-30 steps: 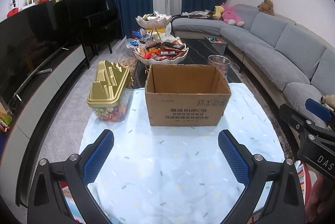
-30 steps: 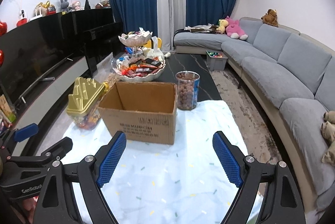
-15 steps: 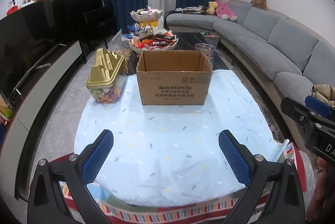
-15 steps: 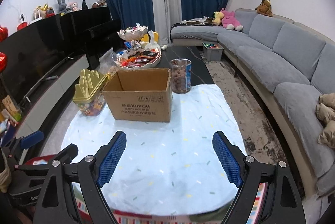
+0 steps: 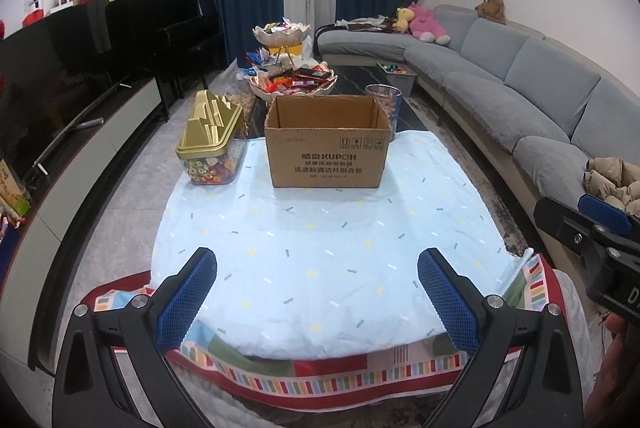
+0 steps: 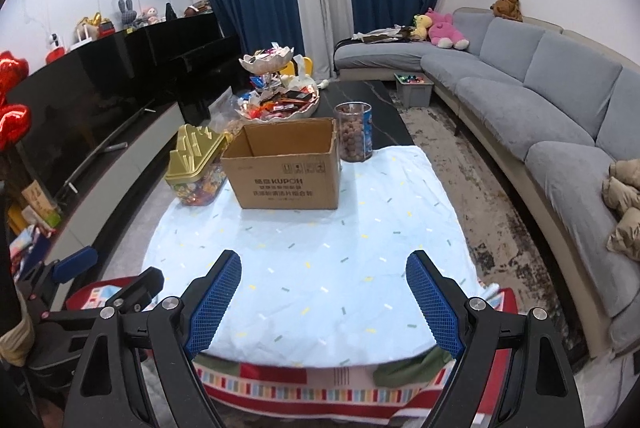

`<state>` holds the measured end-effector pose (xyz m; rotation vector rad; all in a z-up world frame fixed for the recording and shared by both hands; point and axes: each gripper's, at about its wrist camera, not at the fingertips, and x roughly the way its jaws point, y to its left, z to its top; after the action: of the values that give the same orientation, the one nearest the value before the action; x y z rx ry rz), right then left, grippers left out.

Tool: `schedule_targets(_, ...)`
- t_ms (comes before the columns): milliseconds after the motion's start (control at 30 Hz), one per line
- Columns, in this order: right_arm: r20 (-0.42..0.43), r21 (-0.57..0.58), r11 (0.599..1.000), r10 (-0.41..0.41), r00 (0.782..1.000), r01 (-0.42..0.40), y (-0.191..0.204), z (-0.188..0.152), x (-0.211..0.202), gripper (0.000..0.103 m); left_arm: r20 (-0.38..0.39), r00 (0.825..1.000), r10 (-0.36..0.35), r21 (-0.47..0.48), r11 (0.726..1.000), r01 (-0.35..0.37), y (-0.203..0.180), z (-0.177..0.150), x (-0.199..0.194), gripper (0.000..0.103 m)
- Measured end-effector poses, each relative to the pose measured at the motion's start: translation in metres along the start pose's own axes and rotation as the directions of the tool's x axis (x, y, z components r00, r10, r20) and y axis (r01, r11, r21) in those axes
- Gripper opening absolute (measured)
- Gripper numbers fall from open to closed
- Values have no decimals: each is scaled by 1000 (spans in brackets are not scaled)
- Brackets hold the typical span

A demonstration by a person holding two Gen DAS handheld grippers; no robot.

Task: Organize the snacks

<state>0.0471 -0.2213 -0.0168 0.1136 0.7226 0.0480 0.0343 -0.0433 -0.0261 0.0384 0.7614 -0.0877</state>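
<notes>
An open cardboard box (image 5: pixel 327 144) (image 6: pixel 287 164) stands on the far part of a light blue cloth (image 5: pixel 320 244) (image 6: pixel 316 260). A gold-lidded clear candy jar (image 5: pixel 211 144) (image 6: pixel 196 164) stands to its left. A clear jar of round brown snacks (image 6: pixel 354 137) (image 5: pixel 386 102) stands behind the box's right corner. Tiered bowls of wrapped snacks (image 5: pixel 294 82) (image 6: pixel 278 102) stand farther back. My left gripper (image 5: pixel 318 292) and my right gripper (image 6: pixel 323 294) are both open and empty, held over the near edge of the cloth, well short of the box.
A grey sofa (image 5: pixel 540 88) (image 6: pixel 540 100) curves along the right. A black TV console (image 5: pixel 68 100) and a piano run along the left. A striped cloth (image 5: pixel 320 380) hangs below the blue one. A grey bin (image 6: pixel 414 90) stands by the sofa.
Both grippers have pulled back from the box and risen; the box and jars look smaller and farther, and the table's near edge has come into view. Both stay open.
</notes>
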Motion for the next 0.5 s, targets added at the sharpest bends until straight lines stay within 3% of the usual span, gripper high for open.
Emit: schedule_targets(500, 3, -29, 999, -40, 999, 40, 6, -8, -39, 85, -1, 1000, 25, -13, 1000, -25, 7, -16, -40, 102)
